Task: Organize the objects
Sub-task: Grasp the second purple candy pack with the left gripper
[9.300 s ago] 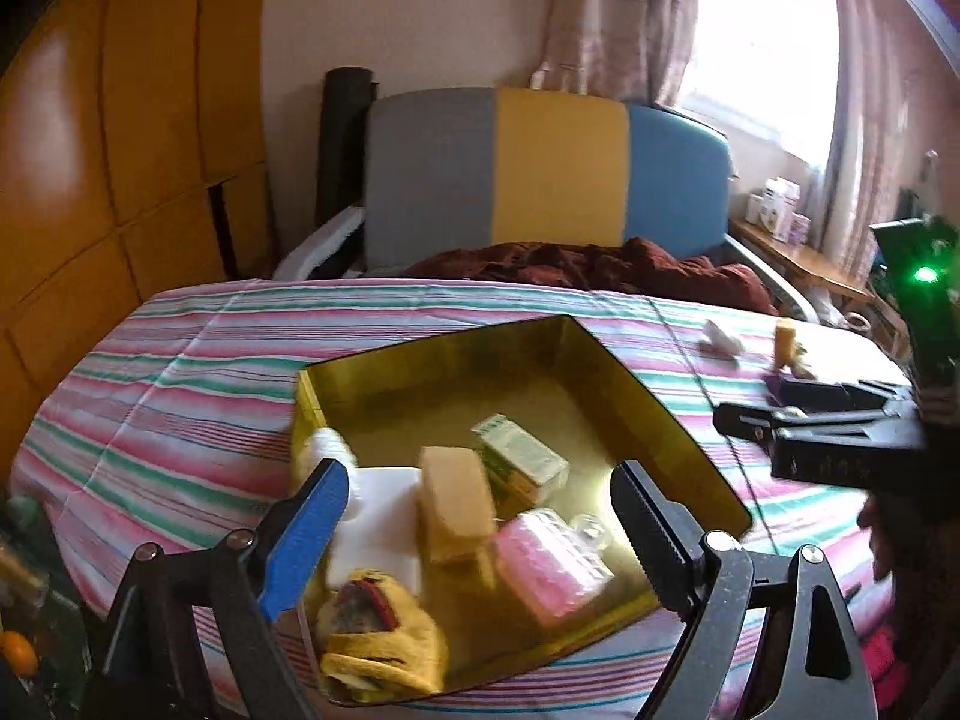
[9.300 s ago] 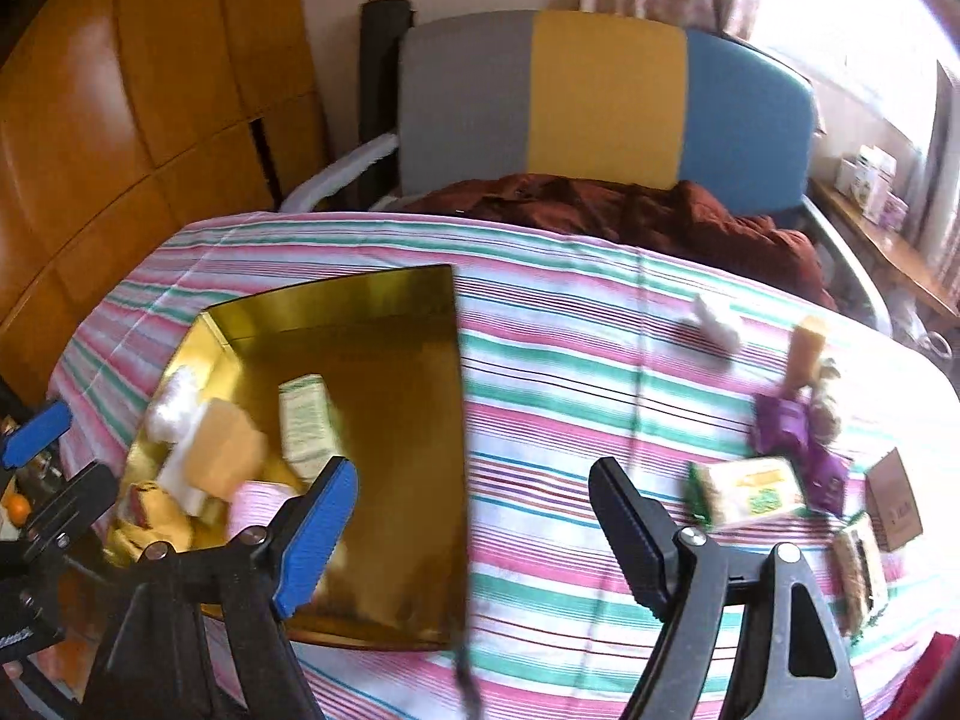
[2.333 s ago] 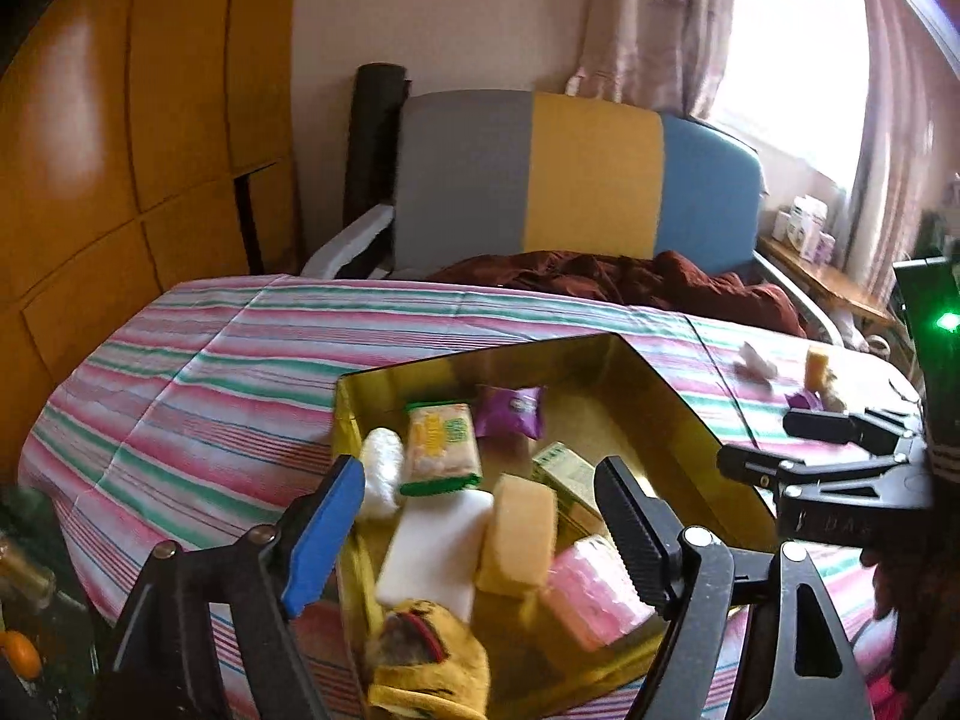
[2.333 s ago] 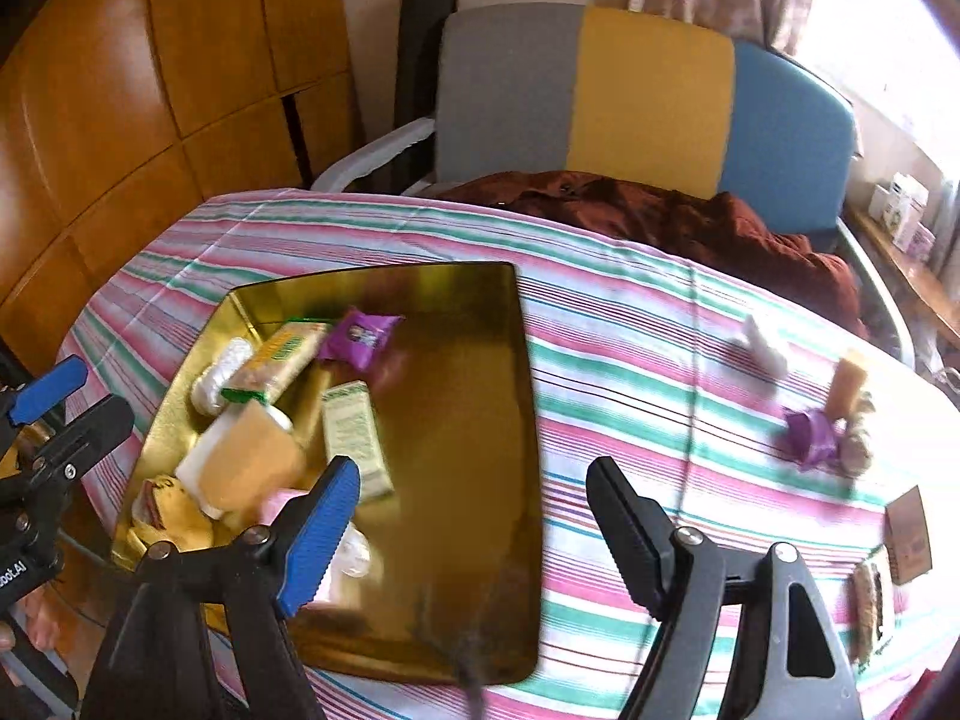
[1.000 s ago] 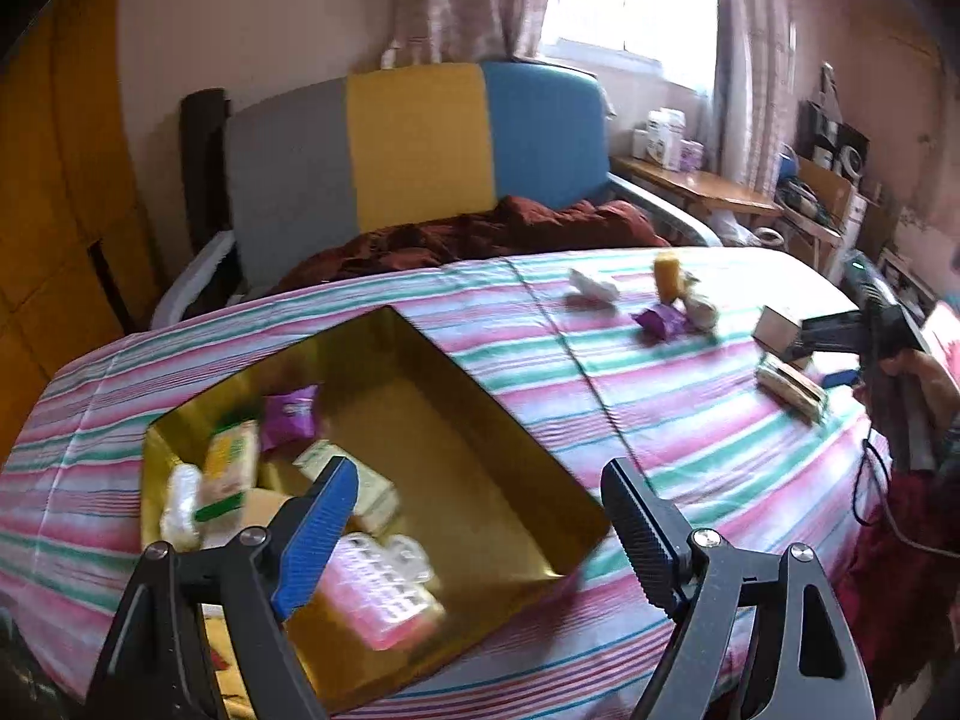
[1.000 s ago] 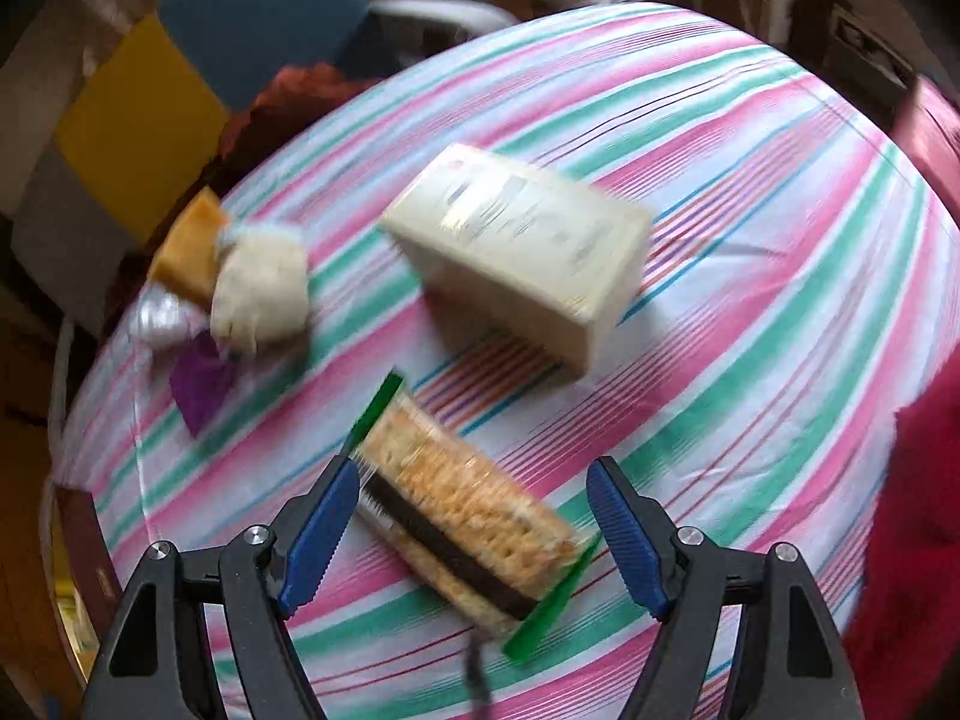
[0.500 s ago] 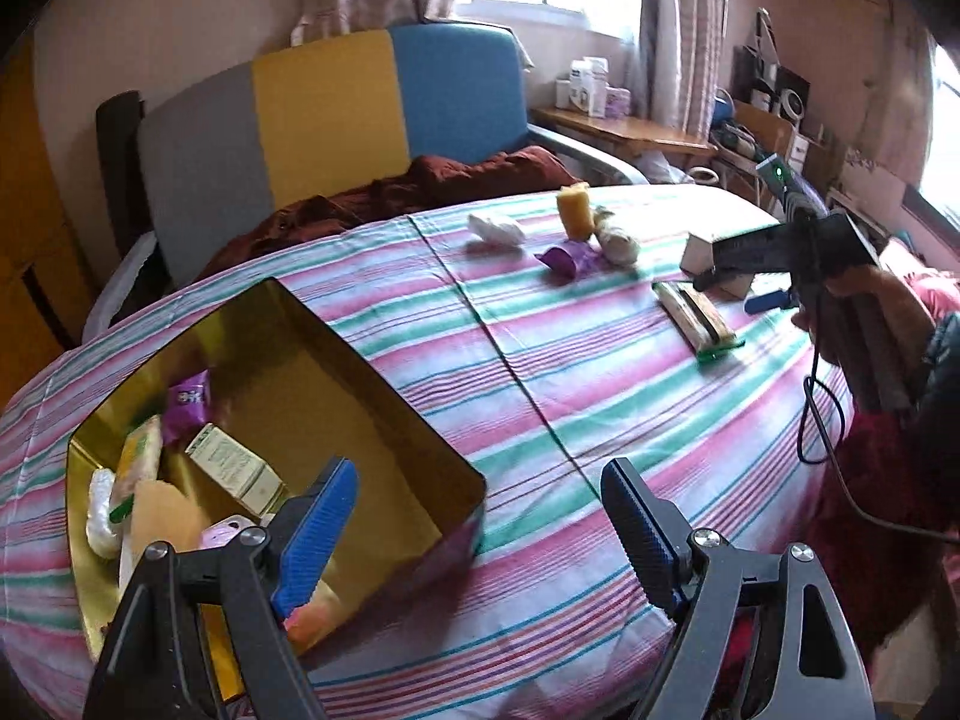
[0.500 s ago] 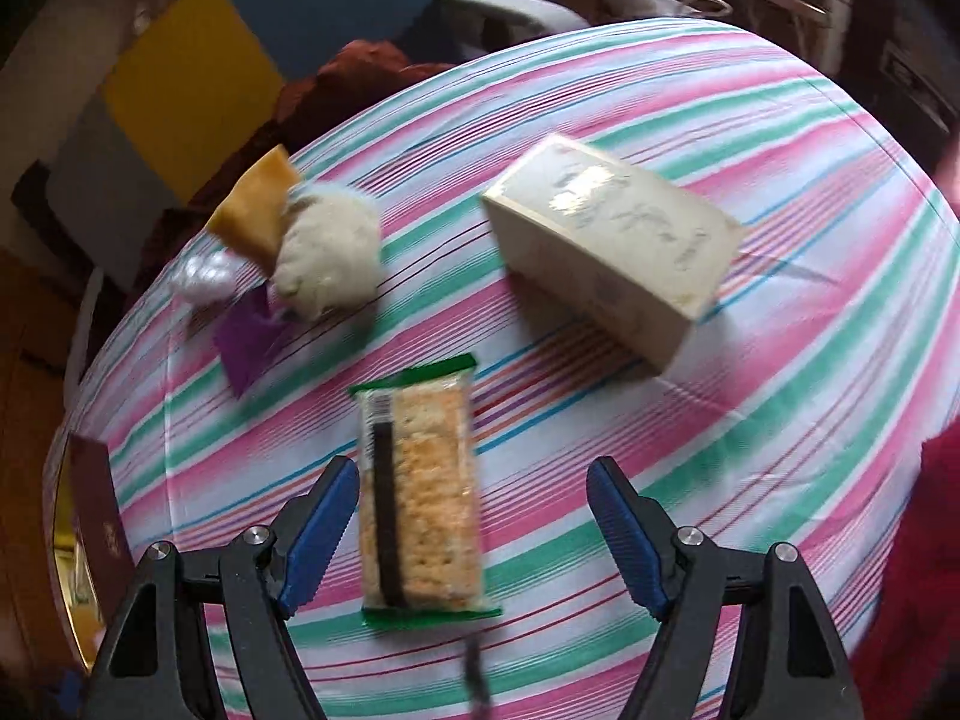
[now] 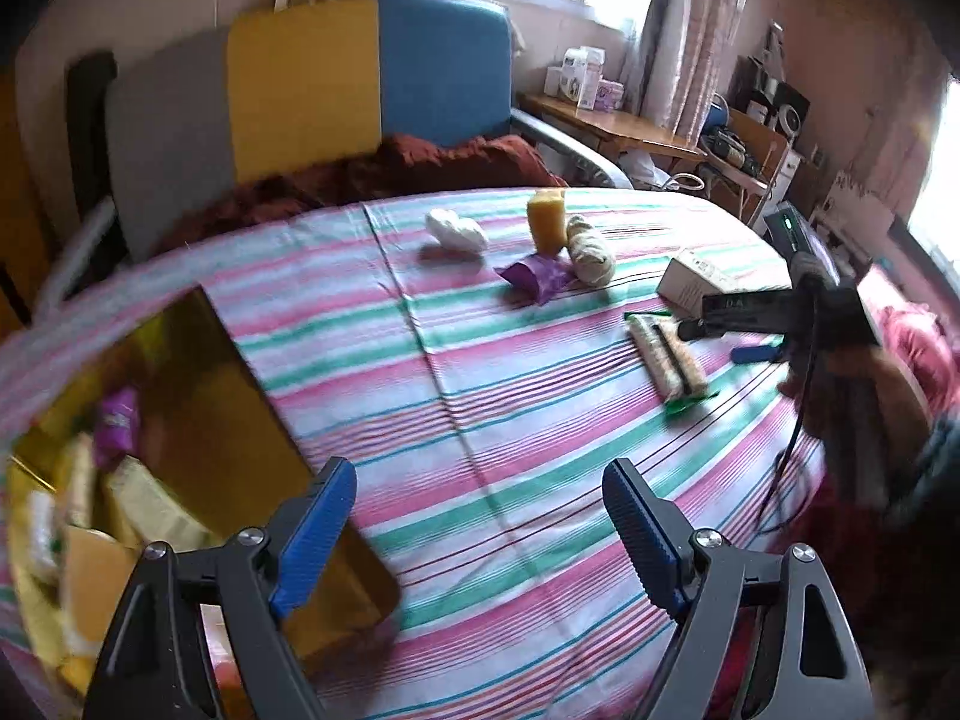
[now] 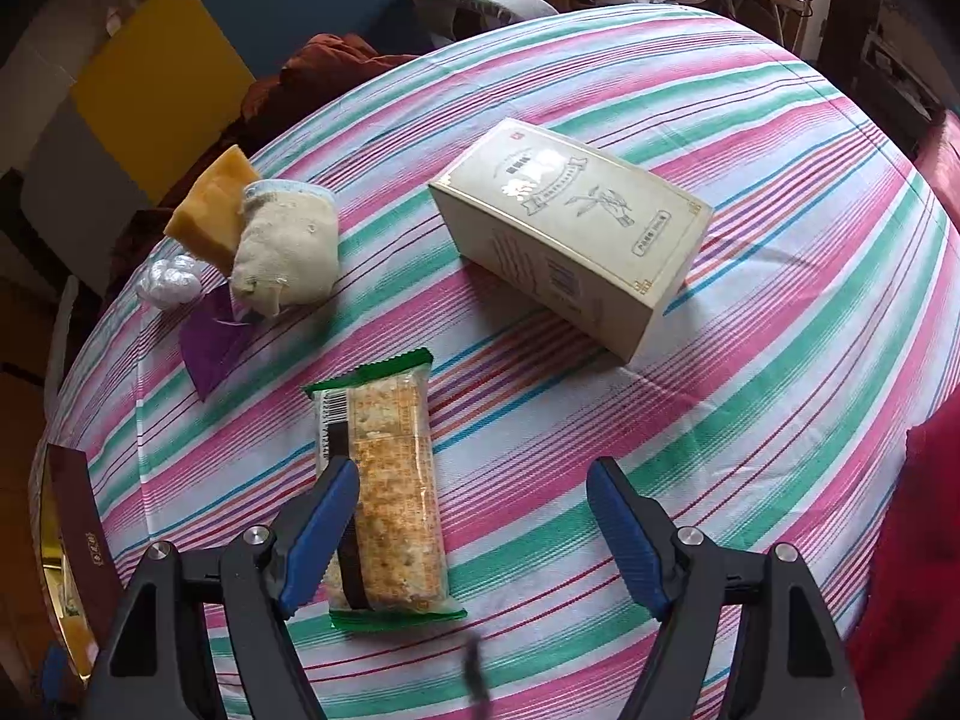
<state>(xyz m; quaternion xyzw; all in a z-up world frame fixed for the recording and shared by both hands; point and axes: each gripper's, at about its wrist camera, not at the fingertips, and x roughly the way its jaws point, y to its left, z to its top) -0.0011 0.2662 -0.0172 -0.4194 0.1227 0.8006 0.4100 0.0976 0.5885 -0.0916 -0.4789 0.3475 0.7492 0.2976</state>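
Note:
A gold tray holding several items sits at the table's left. On the striped cloth lie a cracker packet, a cream box, a purple packet, a yellow sponge, a beige pouch and a white wad. My right gripper is open just above the cracker packet, its left finger over the packet; it also shows in the left wrist view. My left gripper is open and empty above the cloth beside the tray.
A grey, yellow and blue chair with a dark red blanket stands behind the table. A wooden side table with boxes is at the back right. A red cloth lies at the table's right edge.
My right gripper has moved down and closer to the cracker packet, which now lies under its left finger. My left gripper has swung right, so the tray sits farther left.

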